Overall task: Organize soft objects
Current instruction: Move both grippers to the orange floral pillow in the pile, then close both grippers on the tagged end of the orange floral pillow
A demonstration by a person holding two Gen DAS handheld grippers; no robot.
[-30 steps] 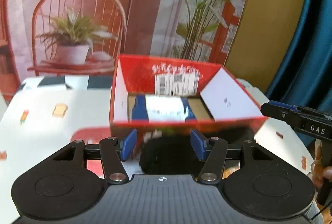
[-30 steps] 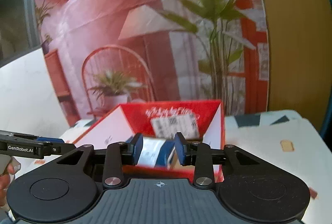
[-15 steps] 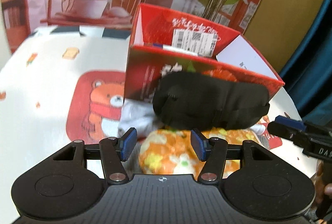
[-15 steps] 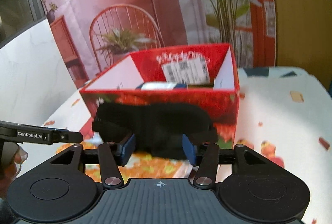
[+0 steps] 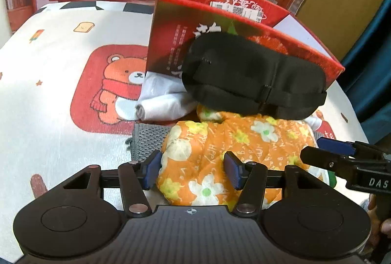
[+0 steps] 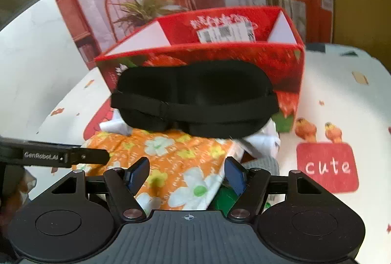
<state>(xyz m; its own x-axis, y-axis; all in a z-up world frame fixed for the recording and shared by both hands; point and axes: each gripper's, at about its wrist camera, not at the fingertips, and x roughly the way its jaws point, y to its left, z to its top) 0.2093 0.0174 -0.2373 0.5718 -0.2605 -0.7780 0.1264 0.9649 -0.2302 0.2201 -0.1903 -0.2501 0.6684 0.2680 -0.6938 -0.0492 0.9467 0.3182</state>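
Note:
A pile of soft things lies in front of a red box [image 5: 171, 27] [image 6: 244, 56]. On top, a black sleep mask [image 5: 254, 78] [image 6: 195, 98] leans on the box's front wall. Under it lies an orange flowered cloth [image 5: 232, 139] [image 6: 171, 154], with a white bundle [image 5: 161, 98] [image 6: 264, 139], a grey knit piece [image 5: 146, 139] and something green [image 6: 224, 198] beneath. My left gripper [image 5: 193, 172] is open just above the orange cloth's near left part. My right gripper [image 6: 185, 176] hangs over the cloth's near right part, and its jaws are opening with nothing pressed between them.
The table wears a white cloth [image 5: 61, 56] printed with a bear and small pictures. The box stands at the far middle before a printed backdrop. One finger of each gripper shows in the other's view [image 5: 317, 156] [image 6: 90, 156], close beside the pile. A blue curtain hangs at the right.
Both grippers have come down from above the open box to the pile in front of it. The right jaws have spread wider. The left jaws look the same.

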